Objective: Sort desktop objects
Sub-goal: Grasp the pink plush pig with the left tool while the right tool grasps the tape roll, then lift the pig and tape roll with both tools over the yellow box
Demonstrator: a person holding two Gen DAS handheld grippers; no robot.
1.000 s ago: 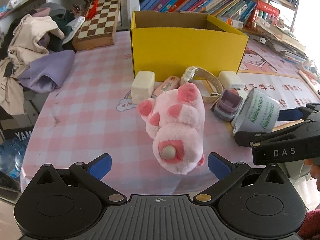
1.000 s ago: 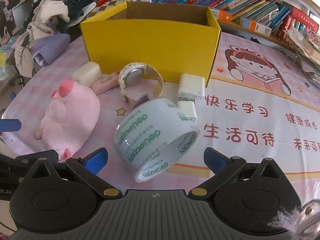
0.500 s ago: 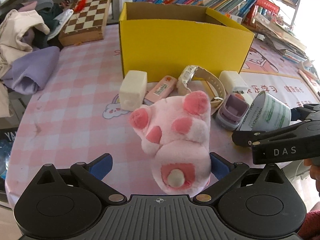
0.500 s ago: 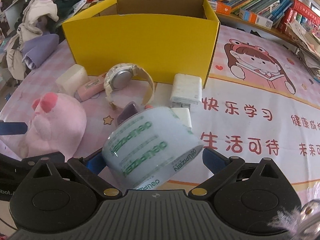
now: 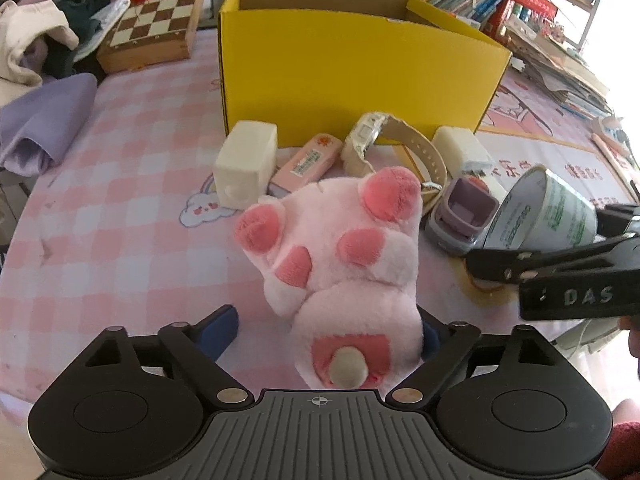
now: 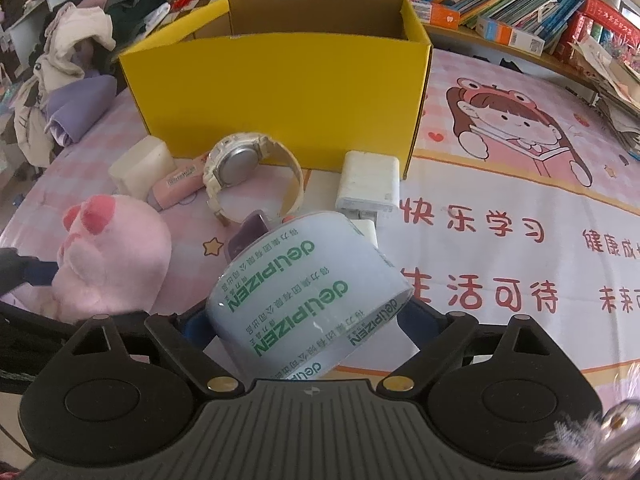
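Both grippers face the yellow box, the left with its fingers nearly around the plush, the right closing on the tape, seemingly to load both together.

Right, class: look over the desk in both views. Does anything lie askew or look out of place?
The pink plush toy lies belly-up, feet in the air. The tape roll sits tilted, not flat. The watch stands on its edge before the yellow box.
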